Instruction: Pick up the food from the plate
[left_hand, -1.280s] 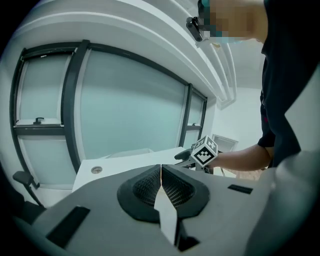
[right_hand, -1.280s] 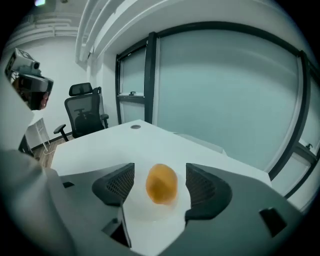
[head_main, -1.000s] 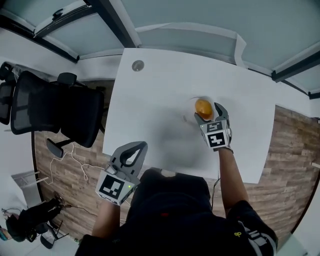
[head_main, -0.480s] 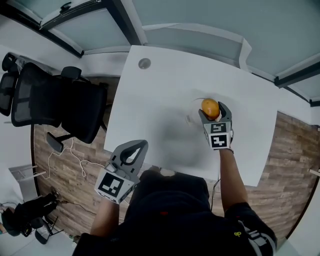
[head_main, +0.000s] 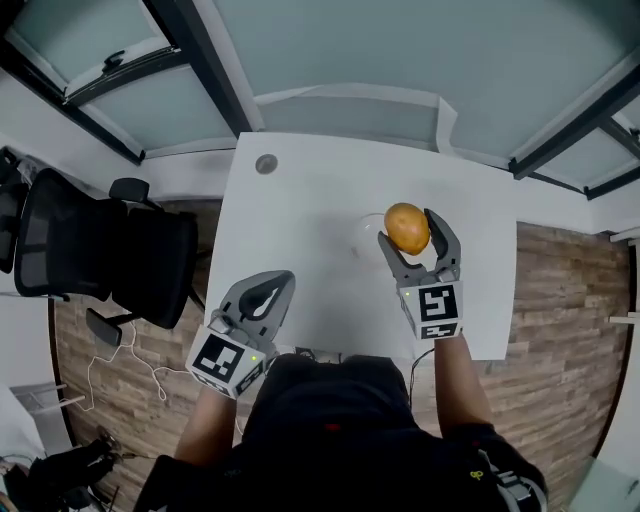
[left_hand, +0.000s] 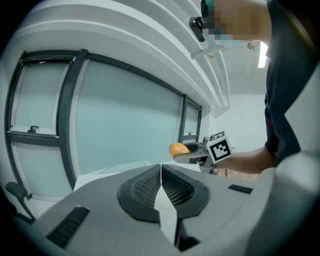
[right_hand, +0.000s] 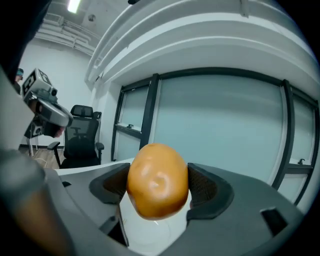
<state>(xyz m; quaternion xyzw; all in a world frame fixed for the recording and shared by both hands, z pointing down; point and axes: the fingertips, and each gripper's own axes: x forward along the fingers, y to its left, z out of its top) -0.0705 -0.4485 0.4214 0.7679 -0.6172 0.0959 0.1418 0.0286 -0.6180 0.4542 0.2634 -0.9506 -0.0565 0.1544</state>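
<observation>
An orange-brown potato-shaped food (head_main: 407, 228) is held between the jaws of my right gripper (head_main: 410, 231), lifted above the white plate (head_main: 368, 232) on the white table (head_main: 300, 230). The right gripper view shows the same food (right_hand: 158, 181) clamped between both pads, with the plate (right_hand: 150, 230) below it. My left gripper (head_main: 265, 296) is at the table's near left edge, jaws pressed together with nothing between them. From the left gripper view, my left gripper (left_hand: 160, 172) is shut, and the right gripper with the food (left_hand: 179, 149) shows in the distance.
A black office chair (head_main: 100, 250) stands left of the table on the wood floor. A round grommet (head_main: 266, 164) sits near the table's far left corner. Glass partitions with dark frames (head_main: 200, 60) rise behind the table.
My right gripper has risen with the food, lifting it off the plate. The left gripper has stayed near the table's near edge.
</observation>
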